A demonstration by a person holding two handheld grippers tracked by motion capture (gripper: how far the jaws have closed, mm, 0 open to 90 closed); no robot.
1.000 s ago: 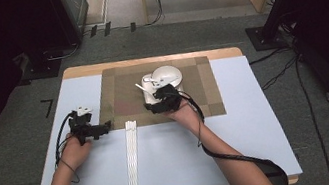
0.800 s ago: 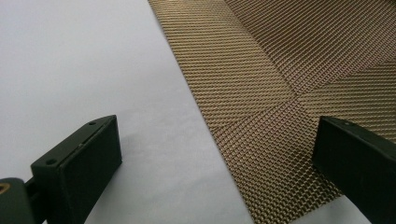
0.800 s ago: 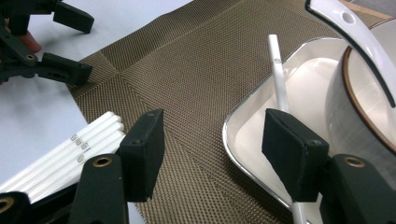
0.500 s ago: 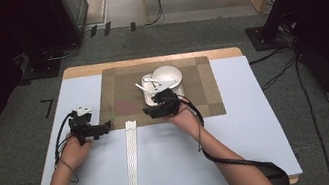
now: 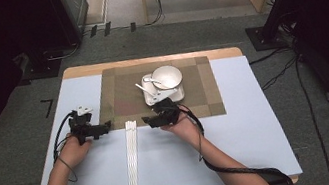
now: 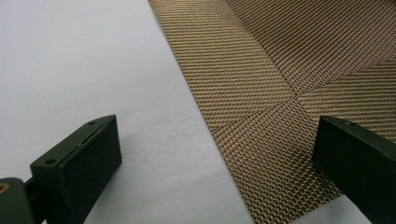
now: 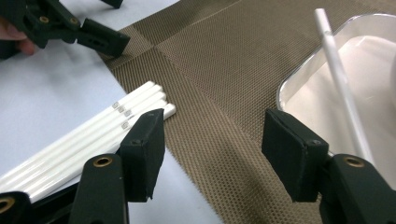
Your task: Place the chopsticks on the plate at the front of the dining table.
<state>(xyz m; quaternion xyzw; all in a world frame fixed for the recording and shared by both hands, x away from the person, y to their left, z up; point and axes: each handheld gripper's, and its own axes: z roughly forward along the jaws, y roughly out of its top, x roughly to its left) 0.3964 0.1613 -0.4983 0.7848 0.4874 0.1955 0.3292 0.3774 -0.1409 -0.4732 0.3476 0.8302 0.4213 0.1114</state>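
Observation:
Several white chopsticks (image 5: 132, 153) lie side by side on the white table (image 5: 240, 135), their far ends touching the near edge of a brown woven placemat (image 5: 122, 92). My right gripper (image 5: 149, 121) hovers just right of those ends, pointing left, its jaws open and empty. In the right gripper view the chopsticks (image 7: 88, 135) lie by my right gripper's (image 7: 215, 149) left jaw, with the plate (image 7: 299, 74) at right. My left gripper (image 5: 106, 127) is left of the chopsticks, pointing right. It is open (image 6: 215, 154) over the mat's edge (image 6: 261, 116), holding nothing.
A white square plate (image 5: 176, 93) on the mat carries a white bowl (image 5: 166, 76) and a spoon (image 5: 150, 80). A thin white handle (image 7: 337, 70) leans over the plate's rim. The other gripper (image 7: 70, 25) appears farther off. Cables trail back from both grippers.
My right gripper has drawn back from beside the plate toward the mat's near edge, ending by the chopsticks' far ends. The left gripper has stayed put.

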